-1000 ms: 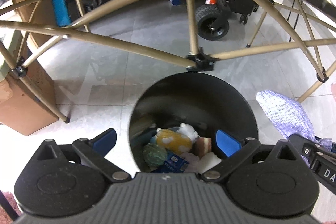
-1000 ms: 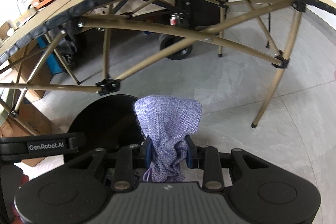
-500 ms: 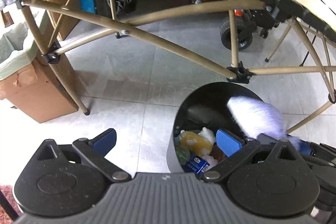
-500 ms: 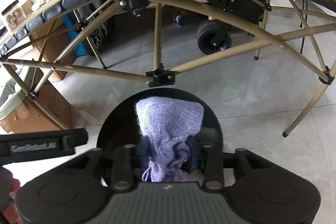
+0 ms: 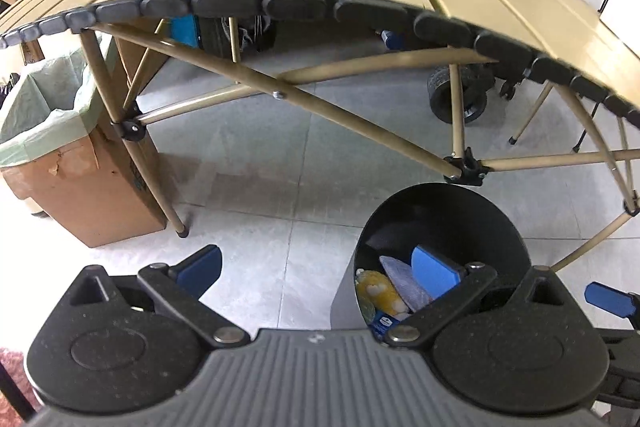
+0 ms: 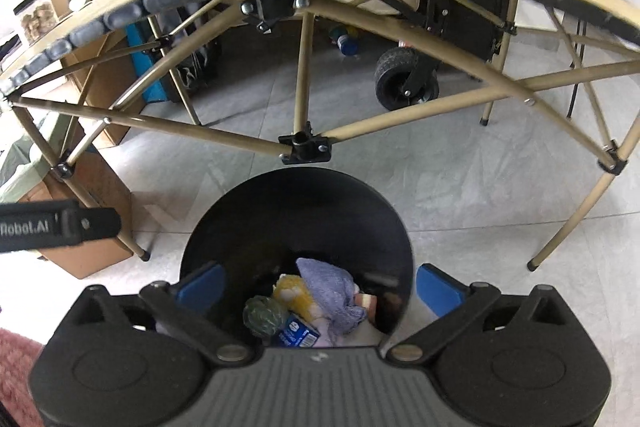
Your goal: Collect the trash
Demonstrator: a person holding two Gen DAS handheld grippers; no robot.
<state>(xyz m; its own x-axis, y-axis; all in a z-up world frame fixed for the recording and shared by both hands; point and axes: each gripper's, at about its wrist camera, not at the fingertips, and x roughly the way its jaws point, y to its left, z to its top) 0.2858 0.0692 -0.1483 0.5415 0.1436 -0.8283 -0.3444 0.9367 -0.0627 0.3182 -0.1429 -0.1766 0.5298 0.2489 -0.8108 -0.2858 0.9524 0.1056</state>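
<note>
Both tongs are spread: the left gripper [image 5: 316,269] holds nothing, and the right gripper [image 6: 320,287] is opening above the black bin [image 6: 296,211], where the purple cloth [image 6: 330,291] lies on other trash.

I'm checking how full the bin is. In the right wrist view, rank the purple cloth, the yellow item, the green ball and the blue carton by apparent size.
1. purple cloth
2. yellow item, partly covered by the cloth
3. green ball and blue carton: alike, the carton partly hidden
</note>
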